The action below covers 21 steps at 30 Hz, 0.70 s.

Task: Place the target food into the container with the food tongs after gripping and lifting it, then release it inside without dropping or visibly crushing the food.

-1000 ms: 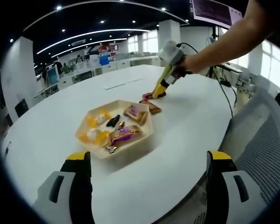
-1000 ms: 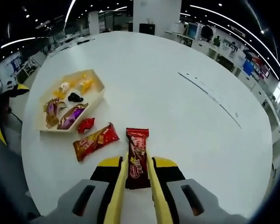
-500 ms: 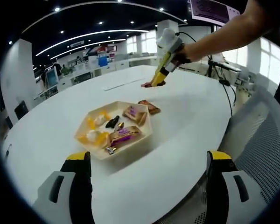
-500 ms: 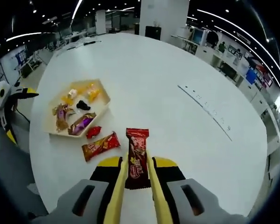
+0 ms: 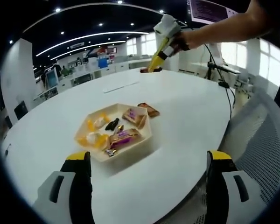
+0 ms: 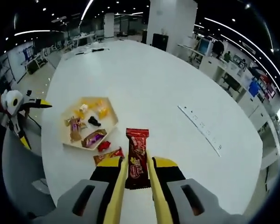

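Right gripper [image 6: 135,175] jaws clamp the red snack bar [image 6: 136,156] above the white table [image 6: 177,84] (tray [image 6: 89,121] lower left). Left gripper [image 5: 147,161] jaws stand spread, unloaded.

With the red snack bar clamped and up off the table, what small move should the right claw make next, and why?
Probably carry it sideways over the hexagonal tray. The right claw is shut on the red snack bar, held high above the white table, while the tray sits off to its left, holding wrapped sweets. The left claw waits open.
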### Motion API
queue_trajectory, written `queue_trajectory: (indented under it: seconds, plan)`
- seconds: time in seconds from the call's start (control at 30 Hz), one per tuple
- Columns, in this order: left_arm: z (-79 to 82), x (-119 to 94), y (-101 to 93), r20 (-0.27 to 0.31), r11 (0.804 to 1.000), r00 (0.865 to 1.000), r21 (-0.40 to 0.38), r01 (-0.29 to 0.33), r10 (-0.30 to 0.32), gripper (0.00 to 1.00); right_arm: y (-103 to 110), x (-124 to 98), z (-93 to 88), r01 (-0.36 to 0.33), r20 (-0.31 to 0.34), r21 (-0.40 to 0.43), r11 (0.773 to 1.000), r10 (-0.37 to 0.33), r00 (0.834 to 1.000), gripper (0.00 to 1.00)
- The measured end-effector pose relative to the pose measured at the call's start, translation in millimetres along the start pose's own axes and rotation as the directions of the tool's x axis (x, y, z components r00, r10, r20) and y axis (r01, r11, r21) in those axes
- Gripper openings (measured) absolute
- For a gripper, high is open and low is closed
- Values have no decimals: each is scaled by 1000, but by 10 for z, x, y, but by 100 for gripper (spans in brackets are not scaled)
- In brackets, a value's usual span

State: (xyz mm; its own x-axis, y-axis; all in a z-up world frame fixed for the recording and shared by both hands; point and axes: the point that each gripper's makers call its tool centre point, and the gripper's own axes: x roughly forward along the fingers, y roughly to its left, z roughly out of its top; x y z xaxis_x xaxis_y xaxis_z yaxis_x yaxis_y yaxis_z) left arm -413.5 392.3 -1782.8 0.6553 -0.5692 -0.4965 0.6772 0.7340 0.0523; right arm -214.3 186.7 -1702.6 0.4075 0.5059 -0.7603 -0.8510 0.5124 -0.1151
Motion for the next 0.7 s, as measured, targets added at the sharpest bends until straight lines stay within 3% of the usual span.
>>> queue_trajectory:
  seconds: [0.23,0.7]
  plan:
    - [22,-11,9,10,1000,1000,0,-6,6,99,-31,-139,141,-7,2,-41,999,7,1000,23]
    - [8,7,-15,2,1000,1000,24,2,-2,99,37,-263,349,-9,34,-40,999,10,999,23]
